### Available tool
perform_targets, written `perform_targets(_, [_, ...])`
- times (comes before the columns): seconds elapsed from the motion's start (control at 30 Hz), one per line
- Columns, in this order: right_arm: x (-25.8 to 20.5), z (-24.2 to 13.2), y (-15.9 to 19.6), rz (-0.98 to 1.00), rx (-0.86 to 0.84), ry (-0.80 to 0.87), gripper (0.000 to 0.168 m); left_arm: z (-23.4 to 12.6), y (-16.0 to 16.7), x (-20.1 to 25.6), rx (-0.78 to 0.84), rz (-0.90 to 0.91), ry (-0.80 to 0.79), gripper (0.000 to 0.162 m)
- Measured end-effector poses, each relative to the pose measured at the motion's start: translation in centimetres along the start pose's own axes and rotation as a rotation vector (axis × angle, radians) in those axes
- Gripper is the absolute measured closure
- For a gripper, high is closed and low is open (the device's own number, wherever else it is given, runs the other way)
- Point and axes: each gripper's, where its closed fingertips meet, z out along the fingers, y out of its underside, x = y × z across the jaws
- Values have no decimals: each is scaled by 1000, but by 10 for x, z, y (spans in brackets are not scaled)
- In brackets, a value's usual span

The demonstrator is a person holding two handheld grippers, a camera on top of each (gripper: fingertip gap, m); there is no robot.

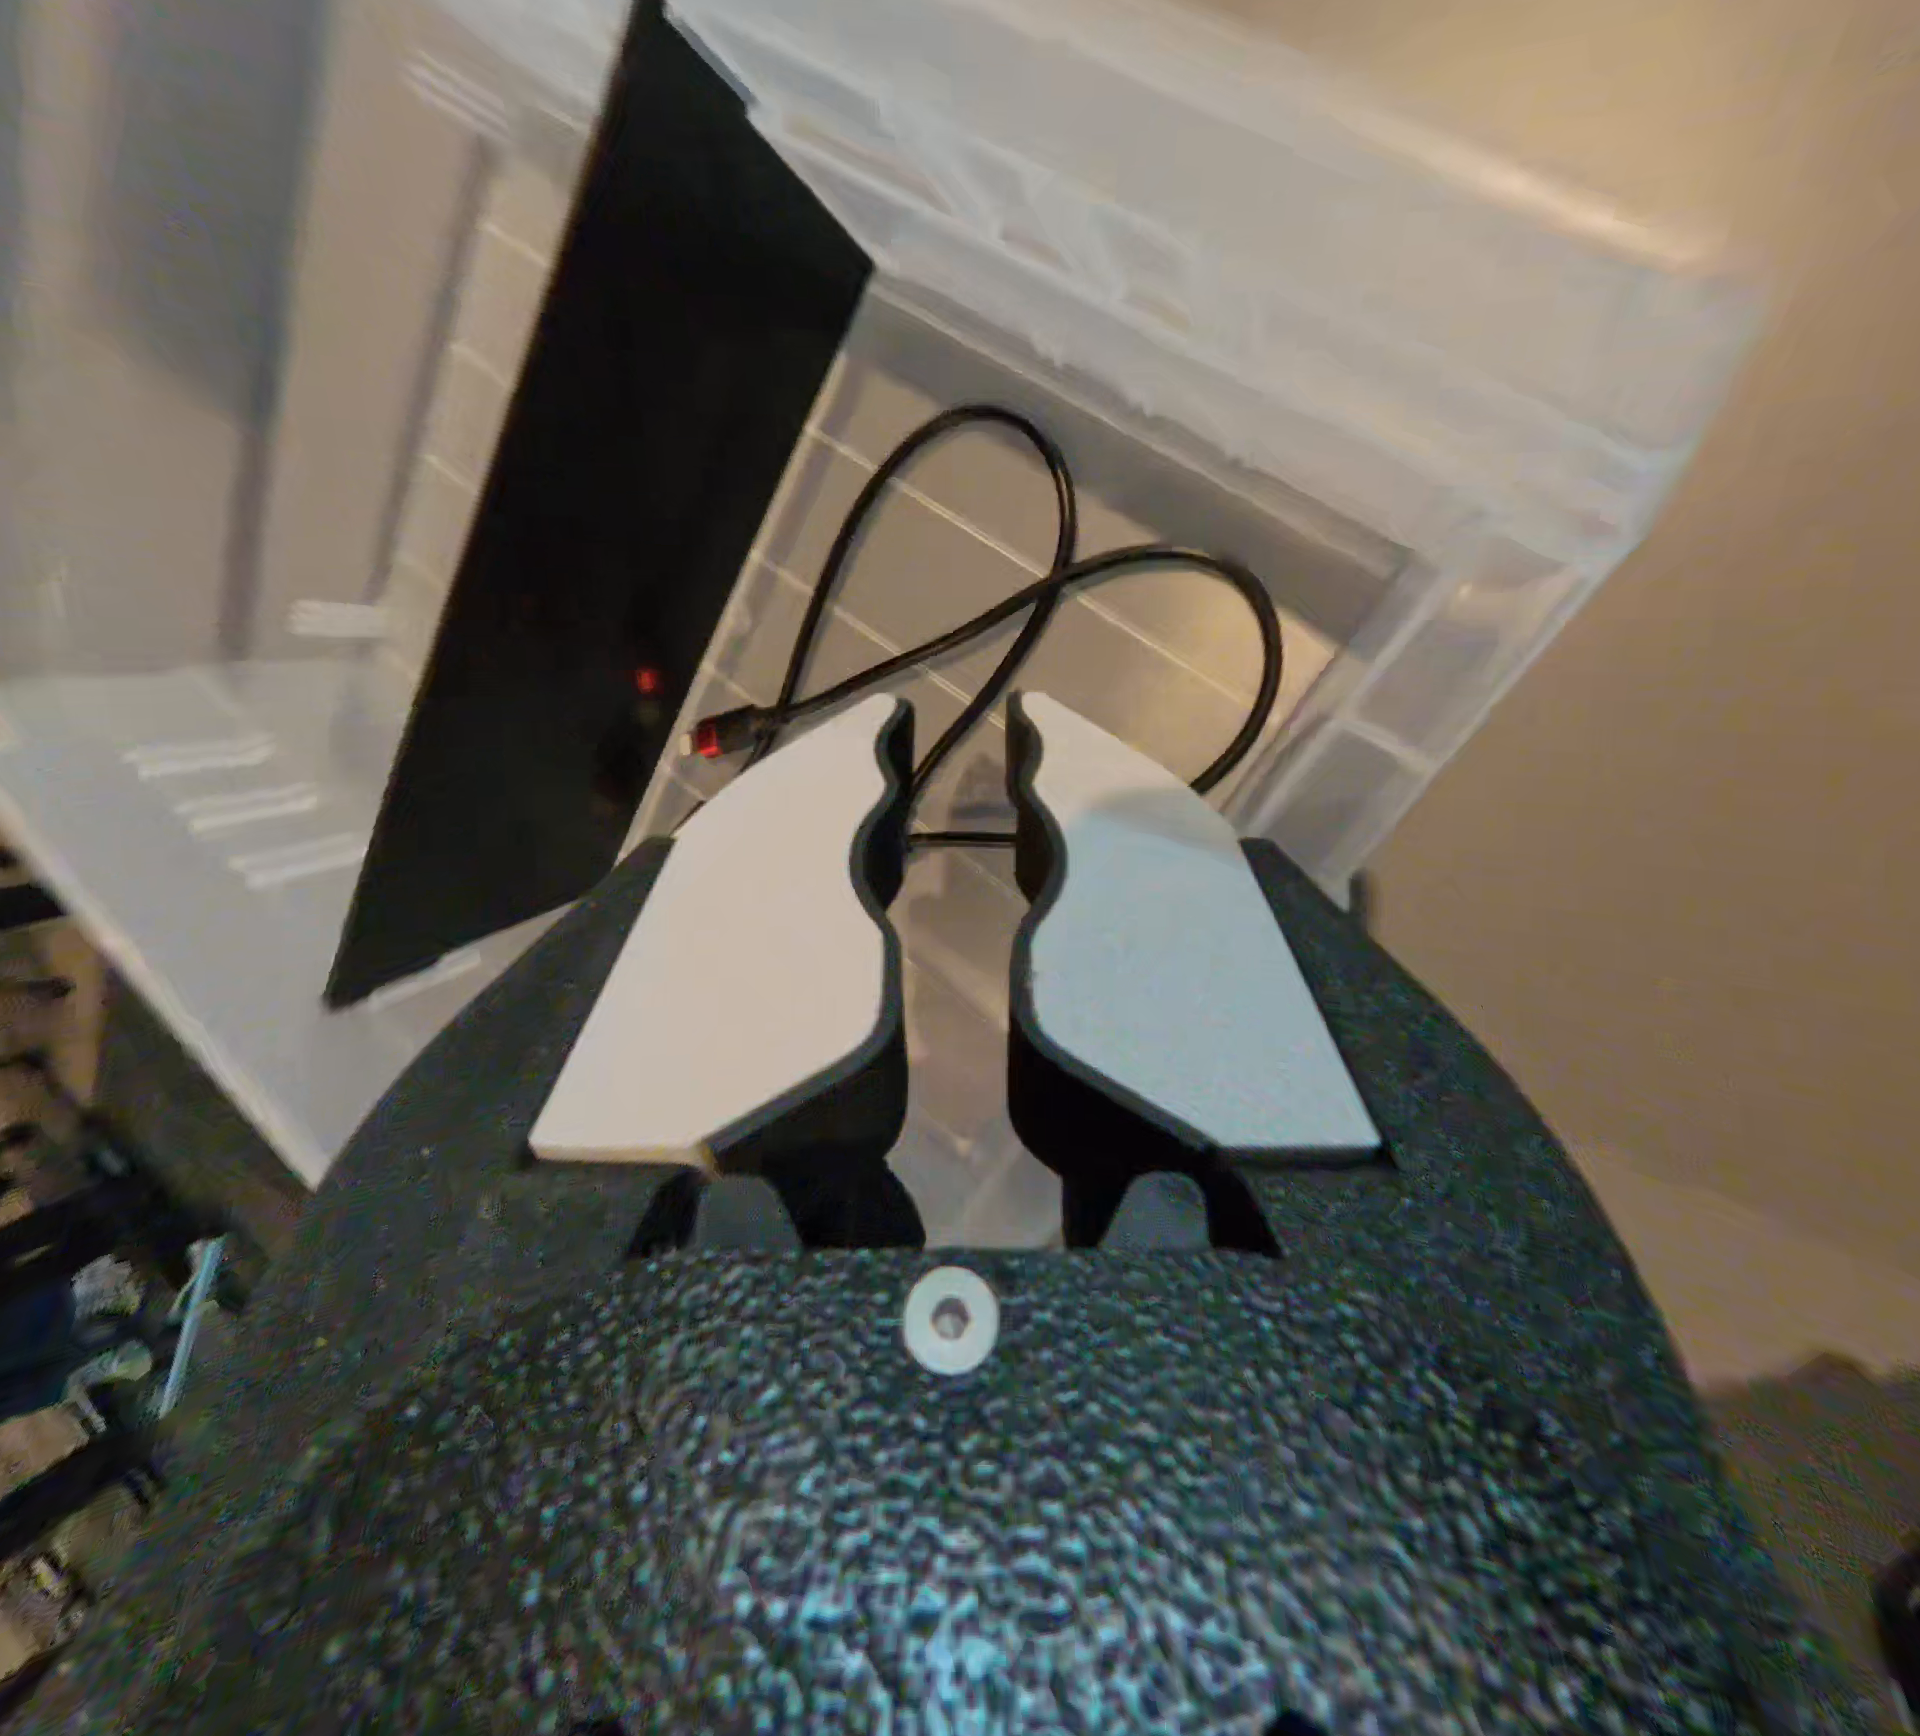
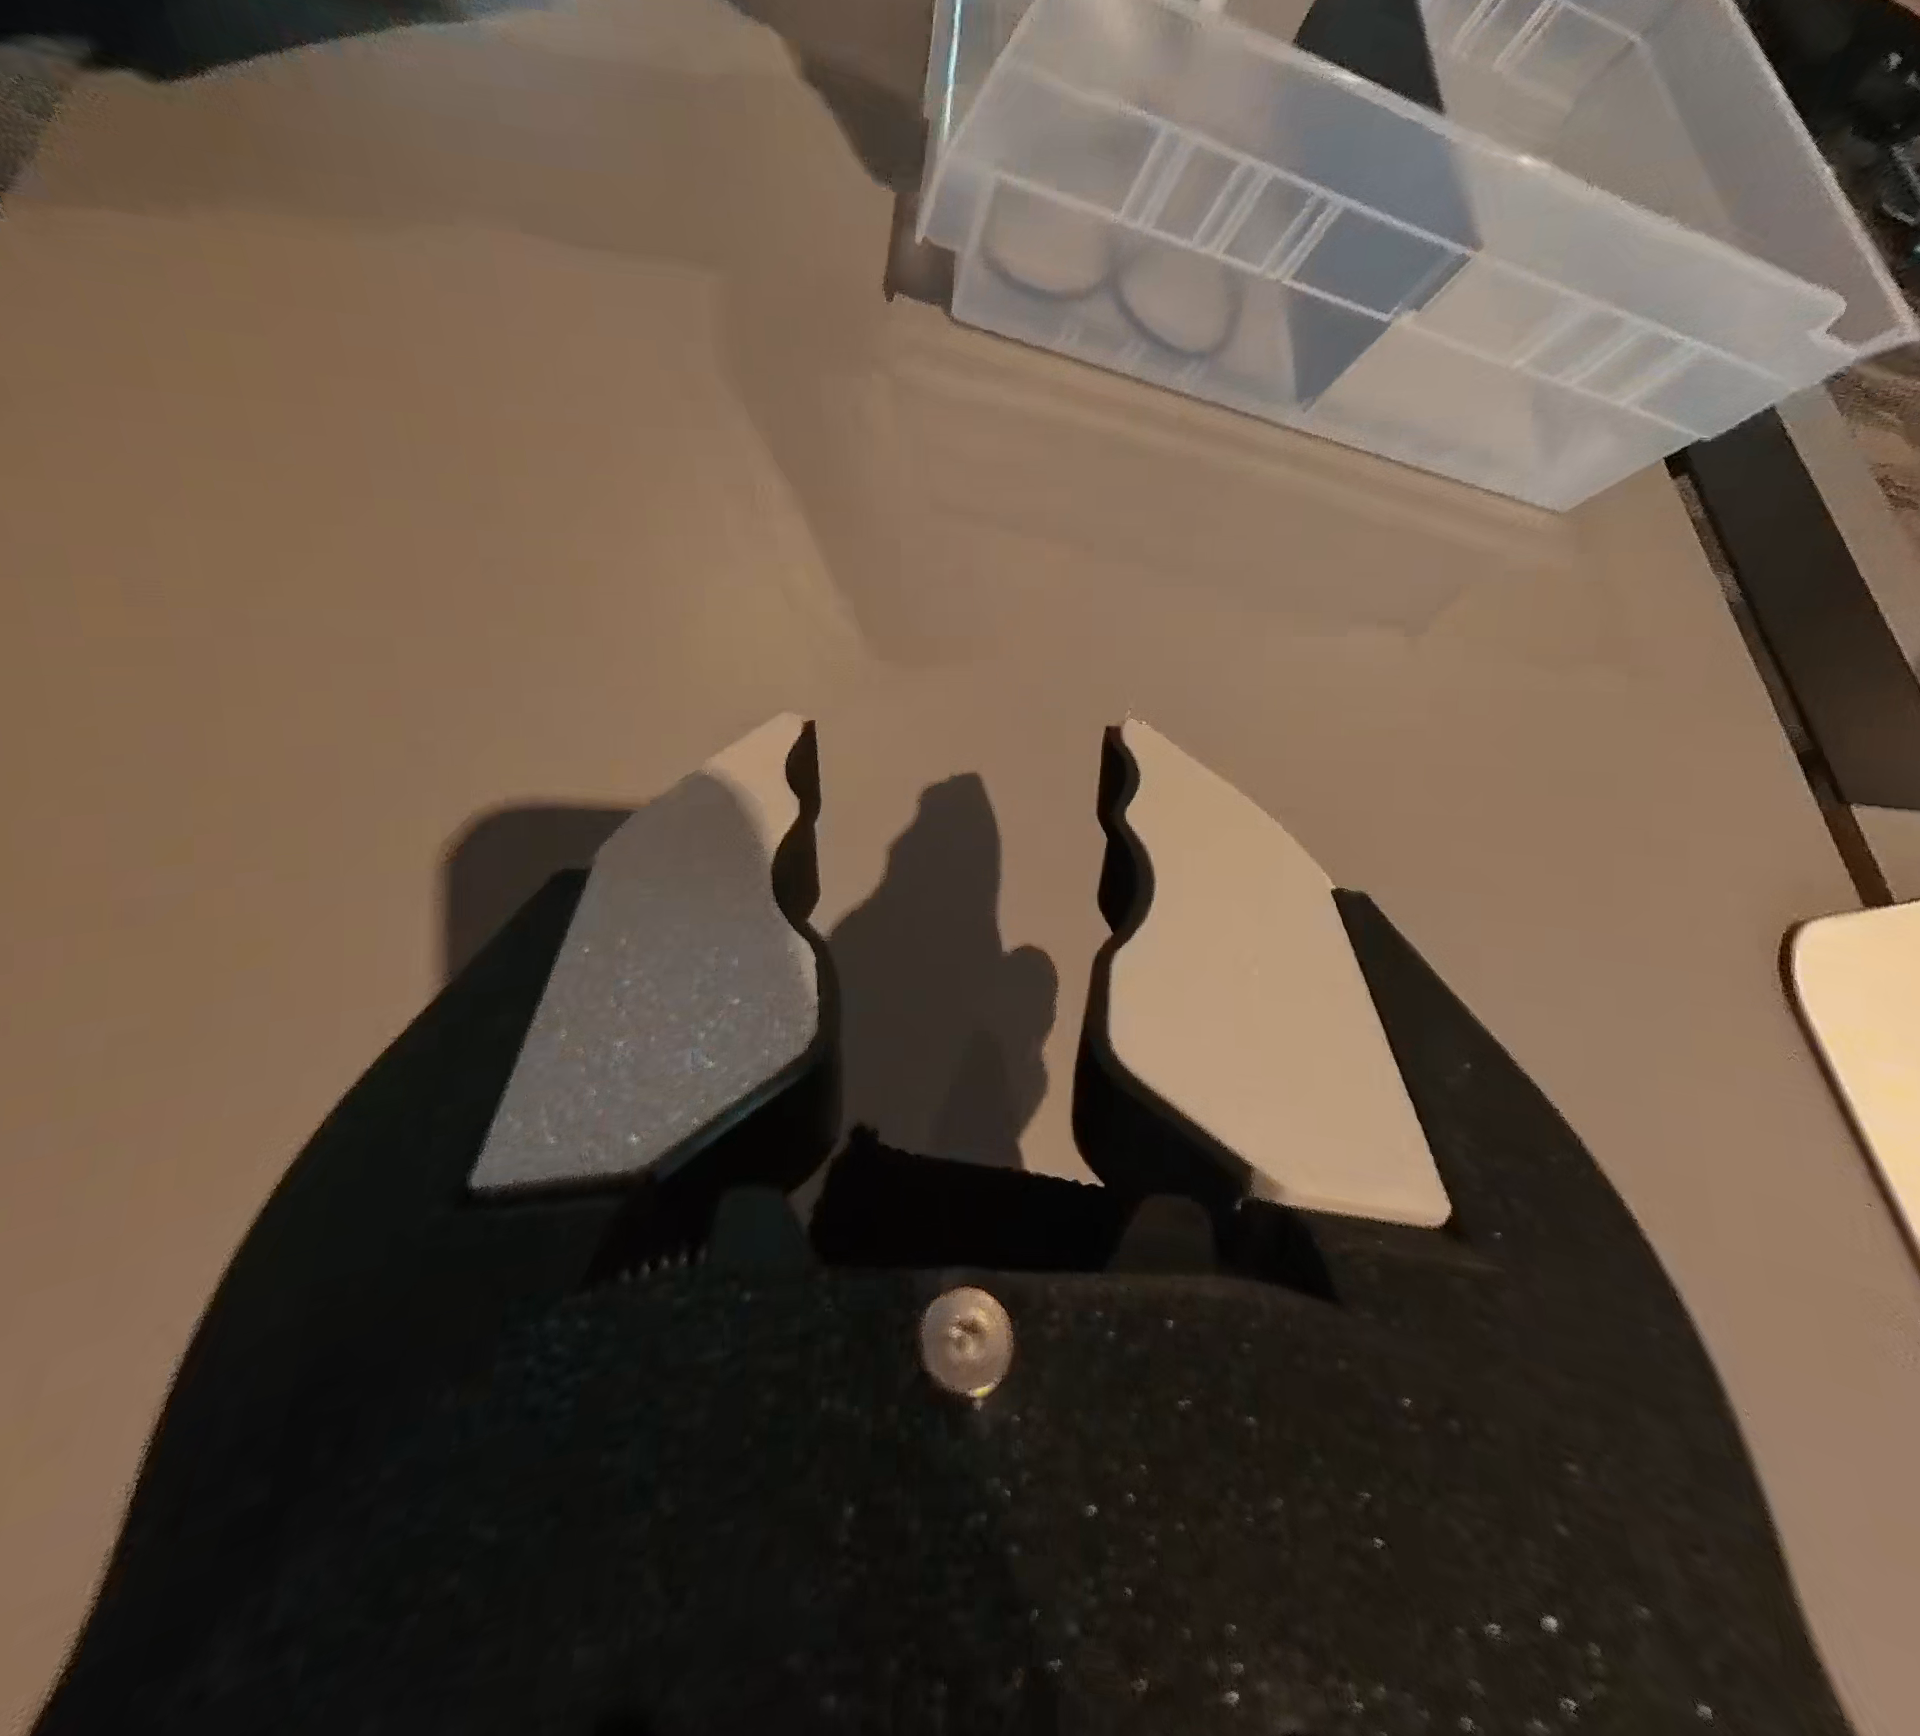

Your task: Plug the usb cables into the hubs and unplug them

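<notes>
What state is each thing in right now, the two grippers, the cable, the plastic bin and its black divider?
Left gripper: open, over the cable, holding nothing.
Right gripper: open, empty, above the table.
Black cable: looped, loose, unplugged.
Clear bin: open-topped.
Black divider: standing upright in the bin.

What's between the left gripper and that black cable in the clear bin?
Nothing visible. The left gripper, jaws open, points at the looped black cable lying in the clear plastic bin. The black divider panel stands to the cable's left, off the direct path.
</notes>
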Motion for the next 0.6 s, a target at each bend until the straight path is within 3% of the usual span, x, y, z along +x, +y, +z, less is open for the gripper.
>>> perform_targets(0.3, [-9, -34, 55, 92, 0, -22, 120, 24, -5, -2, -95, 228, 275, 154])
perform_targets(0.6, [-15, -43, 59, 100, 20, -74, 123, 38, 0, -2, -185, 391, 404, 155])
